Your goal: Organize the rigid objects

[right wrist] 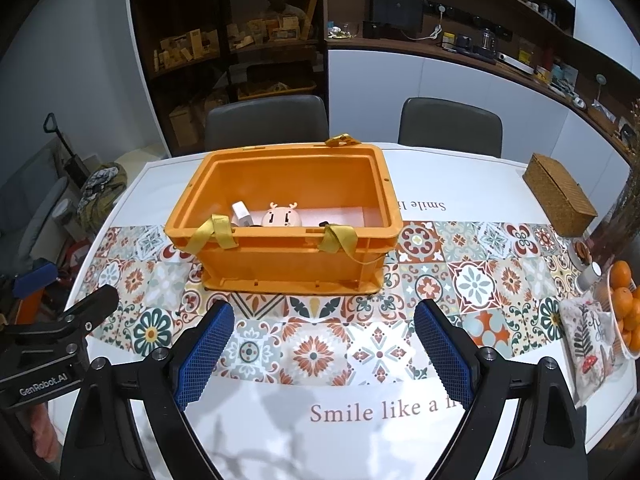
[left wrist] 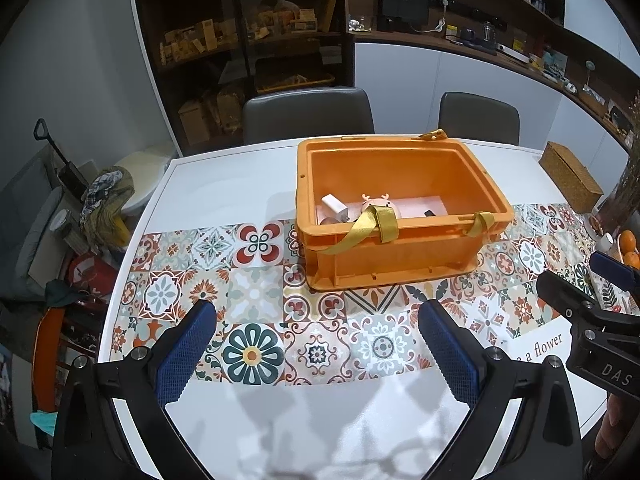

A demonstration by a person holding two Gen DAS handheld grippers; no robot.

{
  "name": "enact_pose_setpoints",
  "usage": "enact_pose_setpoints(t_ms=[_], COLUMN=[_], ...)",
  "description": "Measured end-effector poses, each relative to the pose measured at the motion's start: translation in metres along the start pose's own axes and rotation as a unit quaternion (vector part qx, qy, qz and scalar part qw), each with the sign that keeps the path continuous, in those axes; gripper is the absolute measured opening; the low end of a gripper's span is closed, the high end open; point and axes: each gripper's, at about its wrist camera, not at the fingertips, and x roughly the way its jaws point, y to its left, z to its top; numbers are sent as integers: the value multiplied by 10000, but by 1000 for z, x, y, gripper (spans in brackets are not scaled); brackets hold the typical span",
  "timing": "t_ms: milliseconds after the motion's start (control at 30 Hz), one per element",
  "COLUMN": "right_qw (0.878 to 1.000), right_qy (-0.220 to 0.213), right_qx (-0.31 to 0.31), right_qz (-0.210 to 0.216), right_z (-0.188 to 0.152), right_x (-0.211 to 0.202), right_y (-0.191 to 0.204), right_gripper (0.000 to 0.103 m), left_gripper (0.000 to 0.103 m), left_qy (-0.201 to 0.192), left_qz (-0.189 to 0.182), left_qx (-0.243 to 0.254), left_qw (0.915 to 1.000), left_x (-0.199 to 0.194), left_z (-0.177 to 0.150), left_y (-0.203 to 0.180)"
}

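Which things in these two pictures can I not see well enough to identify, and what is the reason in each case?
- Orange crate: in both views its near wall hides the floor and the lower part of the white block and the pink deer-faced item.
- Small dark item in the crate: mostly hidden behind the rim, unidentifiable.
- Oranges: right wrist view, cut by the picture's edge.
- Shelf goods: too dark and small.
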Motion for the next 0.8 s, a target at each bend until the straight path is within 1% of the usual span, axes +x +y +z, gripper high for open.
enact_pose_setpoints(t_ms=[800], right_qw=[10000], right_qy=[19], right_qx=[45], right_qz=[-4], right_z=[0], right_x=[-3], right_y=[-2], right_gripper=[92], left_gripper=[103], left_qy=[43], left_qz=[-59], left_qx=[-48], left_qw=[10000], left_x=[1], left_z=[0], left_y=[0])
